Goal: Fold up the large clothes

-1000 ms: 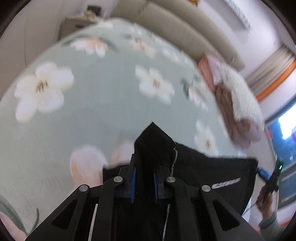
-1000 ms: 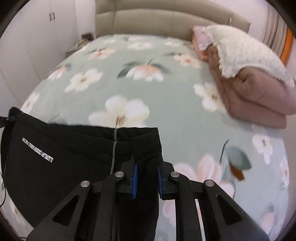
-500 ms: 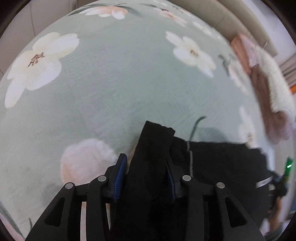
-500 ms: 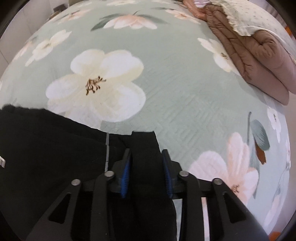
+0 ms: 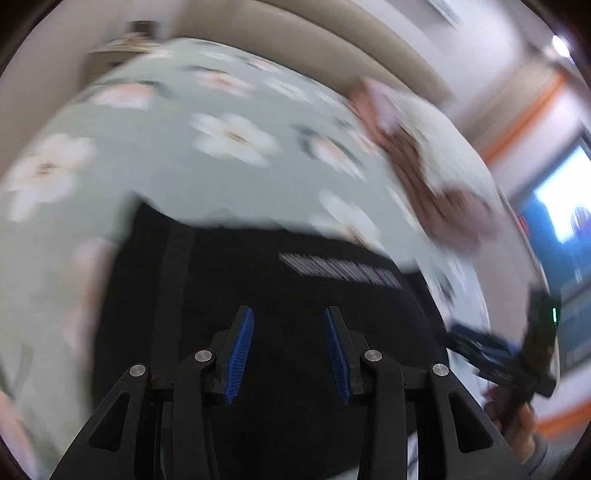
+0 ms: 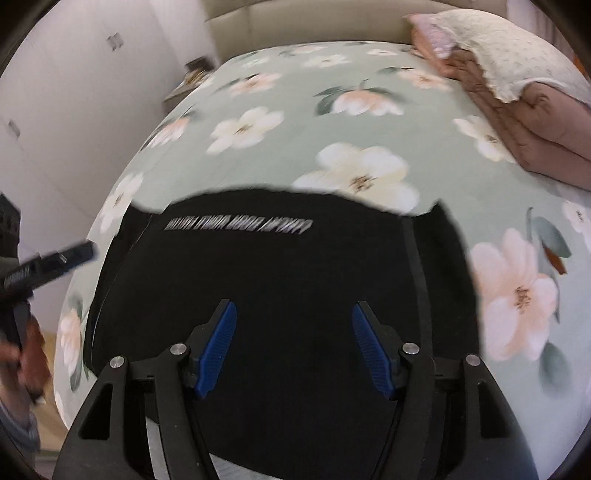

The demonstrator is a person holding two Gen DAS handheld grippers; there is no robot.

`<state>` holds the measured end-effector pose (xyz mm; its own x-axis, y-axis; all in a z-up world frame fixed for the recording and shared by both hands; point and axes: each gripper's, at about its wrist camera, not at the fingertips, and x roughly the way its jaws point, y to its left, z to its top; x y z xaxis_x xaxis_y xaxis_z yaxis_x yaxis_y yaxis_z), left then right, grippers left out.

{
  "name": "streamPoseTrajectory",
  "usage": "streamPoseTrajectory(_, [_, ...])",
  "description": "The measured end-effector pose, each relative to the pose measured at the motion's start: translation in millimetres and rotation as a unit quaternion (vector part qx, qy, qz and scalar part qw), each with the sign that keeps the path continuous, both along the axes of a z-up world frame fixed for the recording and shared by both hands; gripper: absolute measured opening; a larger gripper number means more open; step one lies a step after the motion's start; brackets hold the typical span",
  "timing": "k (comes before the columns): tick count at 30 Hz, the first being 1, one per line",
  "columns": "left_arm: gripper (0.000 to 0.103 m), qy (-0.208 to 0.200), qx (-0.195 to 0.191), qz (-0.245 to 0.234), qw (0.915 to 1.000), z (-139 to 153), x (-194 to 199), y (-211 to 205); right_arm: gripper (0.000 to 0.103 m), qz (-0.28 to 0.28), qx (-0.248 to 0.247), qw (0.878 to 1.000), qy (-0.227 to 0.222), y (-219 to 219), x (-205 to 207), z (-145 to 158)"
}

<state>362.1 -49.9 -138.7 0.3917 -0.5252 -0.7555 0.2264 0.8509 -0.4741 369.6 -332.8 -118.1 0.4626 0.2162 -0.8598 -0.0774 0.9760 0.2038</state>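
Observation:
A black garment (image 5: 280,295) with a line of white lettering (image 6: 240,224) lies flat on the green floral bedspread (image 5: 147,162), near the bed's front edge. In the left wrist view my left gripper (image 5: 289,317) is open and empty above the garment. In the right wrist view my right gripper (image 6: 291,314) is open wide and empty above the same garment (image 6: 295,277). The right gripper also shows at the far right of the left wrist view (image 5: 517,354), and the left gripper at the left edge of the right wrist view (image 6: 44,266). The left wrist view is blurred.
A folded pink quilt with a white knit blanket on top (image 6: 517,81) lies at the bed's far right. A beige headboard (image 6: 295,29) stands behind, a nightstand (image 6: 195,70) beside it and white cupboards (image 6: 74,92) on the left. A lit screen (image 5: 561,214) is at the right.
Both grippers have let go of the black garment and opened. They have pulled back and up, and the garment now lies spread flat on the bed.

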Motion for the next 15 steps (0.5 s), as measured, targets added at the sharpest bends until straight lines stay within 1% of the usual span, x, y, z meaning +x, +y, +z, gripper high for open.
streamPoseTrajectory(1, [0.041, -0.003, 0.020, -0.022, 0.9996, -7, -9, -22, 0.069, 0.003, -0.025, 1.000, 0.003, 12, -2, -10])
streamPoseTrajectory(2, [0.041, -0.002, 0.044, -0.029, 0.9986, -16, -13, -37, 0.069, 0.003, -0.037, 0.999, 0.007, 17, -4, -19])
streamPoseTrajectory(4, [0.042, 0.020, 0.110, -0.024, 0.9934, -53, -17, -63, 0.070, 0.010, -0.080, 0.996, 0.040, 29, 1, -58])
streamPoseTrajectory(5, [0.043, 0.027, 0.124, -0.021, 0.9917, -69, -18, -68, 0.072, 0.019, -0.093, 0.994, 0.055, 33, 1, -77])
streamPoseTrajectory(6, [0.043, 0.031, 0.128, -0.017, 0.9911, -78, -18, -72, 0.072, 0.024, -0.102, 0.993, 0.060, 36, 1, -88])
streamPoseTrajectory(7, [0.043, 0.033, 0.130, -0.012, 0.9910, -83, -17, -72, 0.073, 0.023, -0.102, 0.993, 0.053, 36, 1, -96])
streamPoseTrajectory(10, [0.043, 0.036, 0.121, -0.010, 0.9919, -85, -14, -70, 0.073, 0.009, -0.077, 0.996, 0.046, 29, 0, -101])
streamPoseTrajectory(12, [0.043, 0.039, 0.126, -0.018, 0.9911, -80, -13, -71, 0.073, 0.013, -0.082, 0.995, 0.051, 30, 0, -98])
streamPoseTrajectory(13, [0.044, 0.039, 0.128, -0.024, 0.9907, -74, -12, -71, 0.072, 0.015, -0.081, 0.995, 0.058, 29, 2, -92])
streamPoseTrajectory(14, [0.044, 0.037, 0.123, -0.027, 0.9914, -66, -12, -70, 0.072, 0.014, -0.072, 0.996, 0.059, 27, 5, -84])
streamPoseTrajectory(15, [0.044, 0.031, 0.112, -0.025, 0.9929, -57, -10, -67, 0.072, 0.011, -0.056, 0.997, 0.050, 23, 7, -74])
